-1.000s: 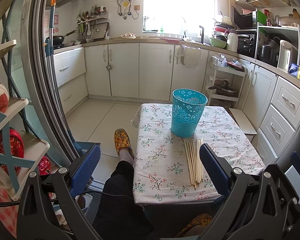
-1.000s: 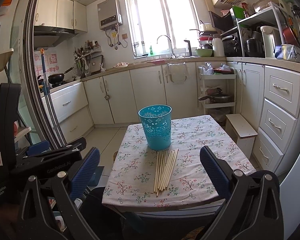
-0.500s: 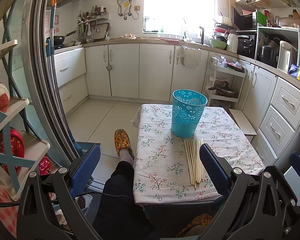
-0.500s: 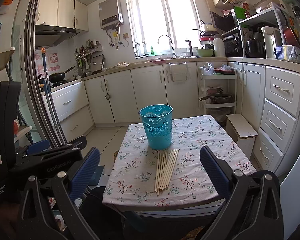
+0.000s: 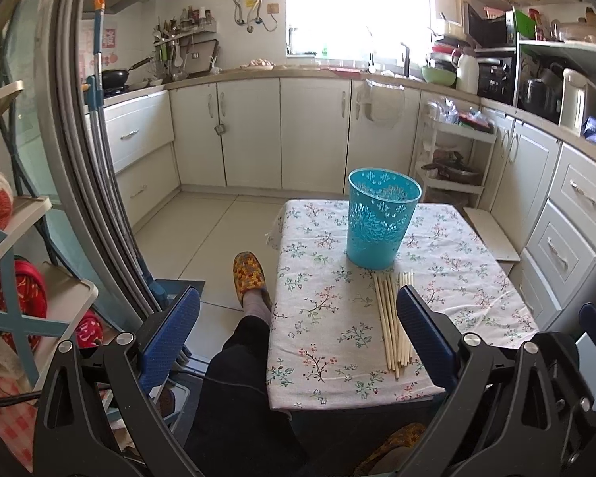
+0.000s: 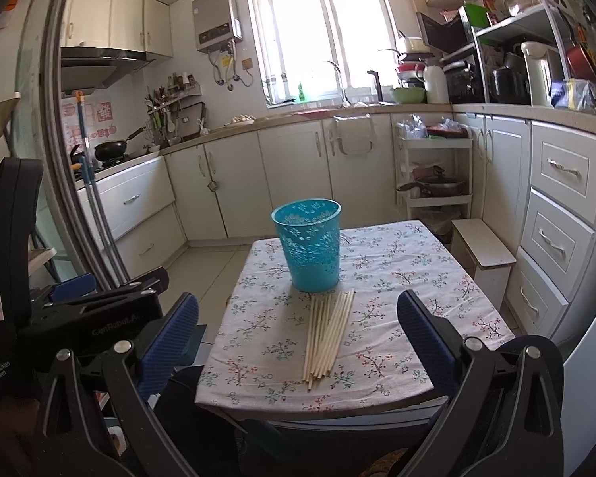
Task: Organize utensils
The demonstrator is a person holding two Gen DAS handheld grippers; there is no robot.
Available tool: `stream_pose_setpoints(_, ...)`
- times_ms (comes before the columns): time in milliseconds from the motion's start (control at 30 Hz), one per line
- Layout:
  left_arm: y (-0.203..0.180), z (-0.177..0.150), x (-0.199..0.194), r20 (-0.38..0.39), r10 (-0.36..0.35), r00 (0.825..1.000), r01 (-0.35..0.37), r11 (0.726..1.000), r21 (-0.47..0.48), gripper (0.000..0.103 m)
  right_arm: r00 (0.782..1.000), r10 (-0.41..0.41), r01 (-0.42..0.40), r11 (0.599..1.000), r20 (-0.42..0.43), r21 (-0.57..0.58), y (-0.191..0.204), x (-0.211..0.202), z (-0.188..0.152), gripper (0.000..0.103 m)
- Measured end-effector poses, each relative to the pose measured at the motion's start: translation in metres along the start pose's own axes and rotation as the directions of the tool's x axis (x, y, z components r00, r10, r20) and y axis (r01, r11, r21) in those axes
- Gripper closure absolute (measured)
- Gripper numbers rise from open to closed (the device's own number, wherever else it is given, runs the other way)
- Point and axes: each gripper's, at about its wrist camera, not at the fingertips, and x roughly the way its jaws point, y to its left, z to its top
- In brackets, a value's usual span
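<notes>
Several chopsticks (image 6: pixel 326 332) lie ahead between spread jaws.

"GenRobot.AI" is printed in grey on the black plastic left gripper (image 6: pixel 111 318), seen in the right wrist view. "Data Acquisition System" is printed in white on the same body, lower left of that logo. Red wall posters: unreadable.
</notes>
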Motion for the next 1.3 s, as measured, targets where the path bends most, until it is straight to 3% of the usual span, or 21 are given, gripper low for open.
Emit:
stream_pose_setpoints(233, -0.008, -0.003, 0.063, -0.117, -0.034, 0.993, 0.035, 0.999, 0.006, 0.008, 0.994, -0.033, 0.033, 0.999, -0.109, -0.006, -0.027, 0.059, -0.008, 0.008)
stream_pose_setpoints(367, -0.011, -0.008, 0.096, -0.167, -0.026, 0.986, 0.027, 1.0, 0.004, 0.008, 0.973, -0.044, 0.045, 0.999, -0.225, -0.001, -0.049, 0.113, -0.02, 0.034)
stream_pose_setpoints(467, -0.014, -0.012, 0.123, -0.213, -0.022, 0.977, 0.023, 1.0, 0.001, 0.008, 0.944, -0.024, 0.034, 0.999, -0.329, 0.022, -0.065, 0.162, -0.033, 0.053)
stream_pose_setpoints(567, -0.02, -0.016, 0.15, -0.254, -0.03, 0.967, 0.031, 1.0, -0.002, 0.008, 0.924, -0.029, 0.039, 0.999, -0.383, 0.02, -0.073, 0.198, -0.041, 0.064)
stream_pose_setpoints(733, -0.035, -0.022, 0.188, -0.313, -0.038, 0.949, 0.042, 0.999, 0.006, 0.008, 0.892, -0.037, 0.048, 0.999, -0.45, 0.013, -0.079, 0.252, -0.05, 0.072)
stream_pose_setpoints(900, -0.049, -0.026, 0.217, -0.349, -0.034, 0.937, 0.043, 0.999, 0.017, 0.008, 0.879, -0.068, 0.075, 0.997, -0.473, -0.004, -0.084, 0.279, -0.049, 0.076)
stream_pose_setpoints(1033, -0.057, -0.029, 0.236, -0.379, -0.033, 0.925, 0.043, 0.999, 0.02, 0.008, 0.877, -0.073, 0.066, 0.997, -0.475, -0.031, -0.087, 0.282, -0.046, 0.085)
stream_pose_setpoints(1200, -0.076, -0.03, 0.261, -0.413, -0.056, 0.909, 0.073, 0.997, 0.026, 0.008, 0.859, -0.046, -0.027, 0.99, -0.509, -0.135, -0.083, 0.283, -0.045, 0.089)
stream_pose_setpoints(1300, -0.089, -0.03, 0.275, -0.418, -0.06, 0.907, 0.083, 0.996, 0.037, 0.008, 0.848, -0.003, -0.082, 0.987, -0.53, -0.138, -0.091, 0.278, -0.044, 0.089)
